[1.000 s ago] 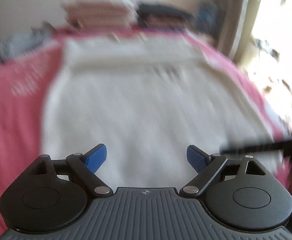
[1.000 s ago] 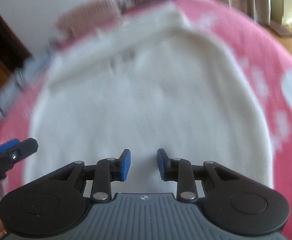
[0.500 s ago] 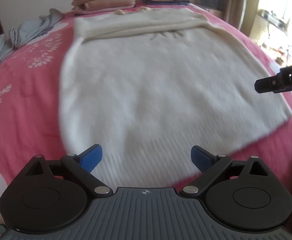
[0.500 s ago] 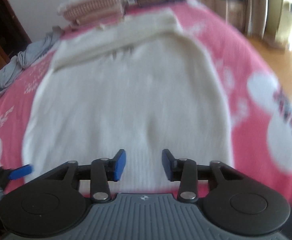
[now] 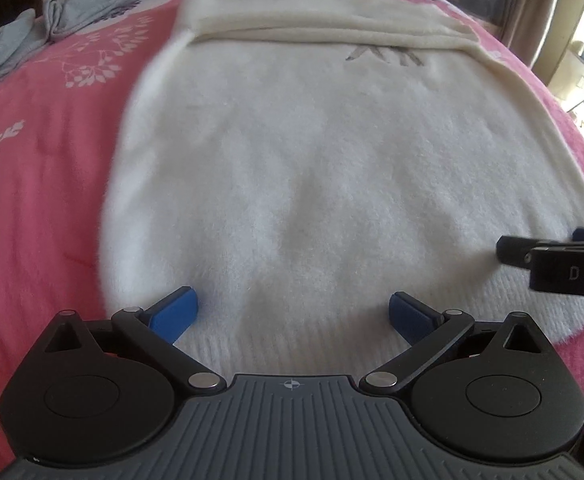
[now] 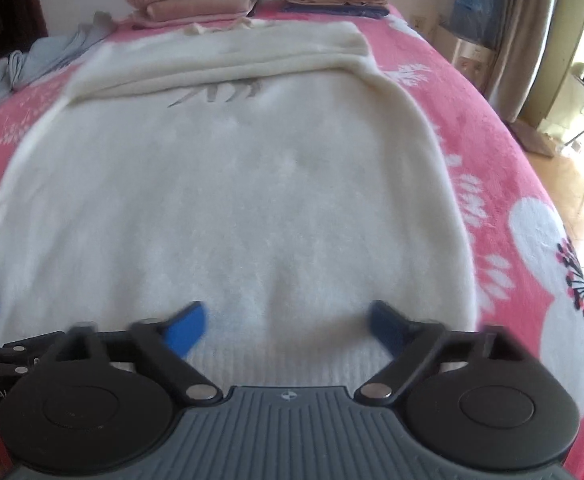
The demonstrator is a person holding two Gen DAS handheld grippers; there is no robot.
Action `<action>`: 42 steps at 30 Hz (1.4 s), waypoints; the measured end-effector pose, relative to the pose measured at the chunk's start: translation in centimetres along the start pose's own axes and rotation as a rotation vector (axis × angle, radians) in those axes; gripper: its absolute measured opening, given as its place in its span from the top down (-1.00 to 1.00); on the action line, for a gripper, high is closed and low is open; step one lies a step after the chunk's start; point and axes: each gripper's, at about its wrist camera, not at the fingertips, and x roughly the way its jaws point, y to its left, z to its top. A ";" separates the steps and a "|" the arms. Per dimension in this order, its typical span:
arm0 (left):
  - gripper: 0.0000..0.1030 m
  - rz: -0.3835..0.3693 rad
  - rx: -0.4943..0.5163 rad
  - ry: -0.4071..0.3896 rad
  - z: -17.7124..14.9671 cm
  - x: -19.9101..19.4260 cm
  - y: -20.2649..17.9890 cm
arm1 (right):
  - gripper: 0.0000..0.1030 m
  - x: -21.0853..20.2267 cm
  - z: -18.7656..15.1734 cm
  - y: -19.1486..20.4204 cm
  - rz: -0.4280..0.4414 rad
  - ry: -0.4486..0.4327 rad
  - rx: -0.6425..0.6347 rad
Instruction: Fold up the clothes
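Pink floral bedspread (image 5: 43,152) under cream sweater (image 5: 324,152), sleeves folded across chest. Left gripper (image 5: 294,312) and right gripper (image 6: 287,322) spread wide, empty, at ribbed hem (image 6: 283,360). Likely hem-up fold: pinch both corners.

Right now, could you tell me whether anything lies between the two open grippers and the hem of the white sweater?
Nothing visible does. The left gripper and right gripper are both directly over the white sweater at its ribbed hem.

Black linkage arms, blue pads (image 5: 173,312), ribbed grey housing (image 5: 292,428).
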 end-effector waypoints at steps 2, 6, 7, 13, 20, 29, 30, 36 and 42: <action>-0.99 0.012 -0.008 0.016 0.2 0.1 -0.1 | -1.00 0.2 -0.1 0.1 -0.005 0.011 0.015; -1.00 0.036 -0.003 0.039 0.3 0.3 -0.5 | -1.00 0.3 -0.2 0.4 -0.021 0.010 0.011; -1.00 0.042 0.004 0.045 0.3 0.3 -0.6 | -1.00 0.4 -0.2 0.4 -0.020 0.010 0.016; -1.00 0.055 0.022 0.072 0.6 0.5 -0.8 | -1.00 0.5 -0.2 0.3 -0.027 0.016 0.052; -1.00 0.062 0.023 0.076 0.3 0.9 -1.0 | -1.00 0.6 -0.2 0.1 -0.019 0.019 0.070; -1.00 0.069 0.013 0.095 0.3 1.2 -1.0 | -1.00 0.9 0.2 -0.3 -0.007 0.051 0.084; -1.00 0.071 0.011 0.099 0.4 1.3 -1.0 | -1.00 0.9 0.3 -0.4 -0.005 0.055 0.085; -1.00 0.076 0.006 0.126 0.9 1.5 -0.9 | -1.00 0.9 0.3 -0.6 0.003 0.052 0.087; -1.00 0.090 0.008 0.129 0.9 1.5 -1.2 | -1.00 0.7 0.4 -0.5 0.006 0.057 0.067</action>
